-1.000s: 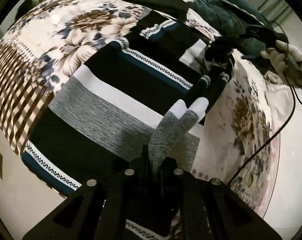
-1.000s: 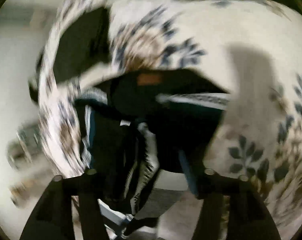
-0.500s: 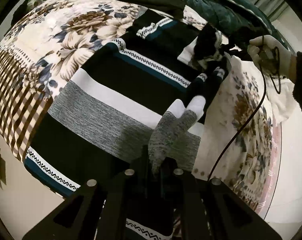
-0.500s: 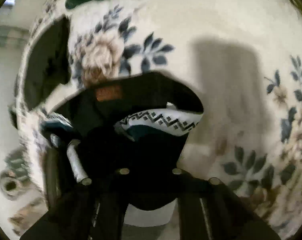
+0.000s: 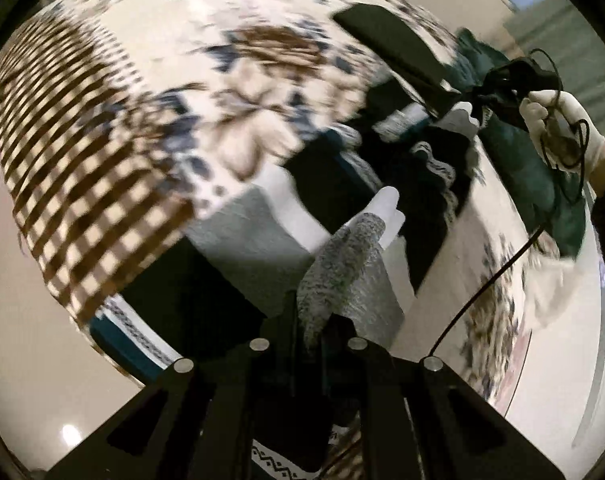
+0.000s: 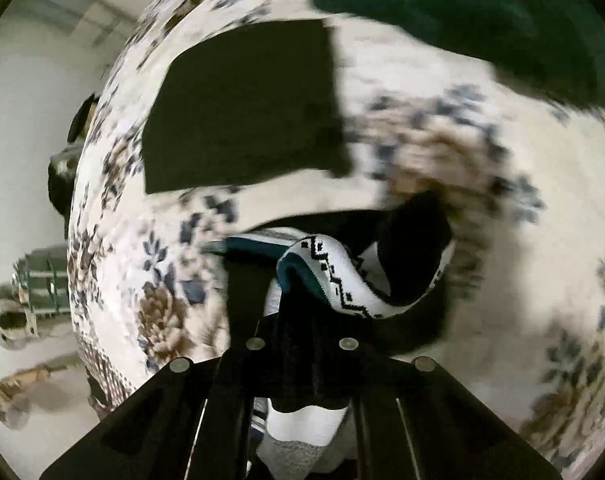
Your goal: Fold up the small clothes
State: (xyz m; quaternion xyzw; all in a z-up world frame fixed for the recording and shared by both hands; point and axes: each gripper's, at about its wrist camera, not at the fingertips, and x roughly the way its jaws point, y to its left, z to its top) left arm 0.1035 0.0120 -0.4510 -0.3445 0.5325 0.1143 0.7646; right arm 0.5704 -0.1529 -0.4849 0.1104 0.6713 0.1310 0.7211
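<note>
Sweater (image 5: 258, 236), striped knit in black, white, grey and teal with zigzag bands, lies on floral bedspread (image 5: 206, 92), partly bunched, not yet folded. Your left gripper (image 5: 308, 330) pinches grey-and-white edge, fingers clamped on fabric. Your right gripper (image 6: 298, 344) is closed on black section, zigzag band (image 6: 342, 280) curling above its fingers. Judgement: fold only starting; both edges held, still to carry over, lay flat, smooth. Folded black garment (image 6: 242, 108) lies near, likely finished. Dark green garment (image 6: 482, 8) heaped at bed's far side, apparently waiting.
</note>
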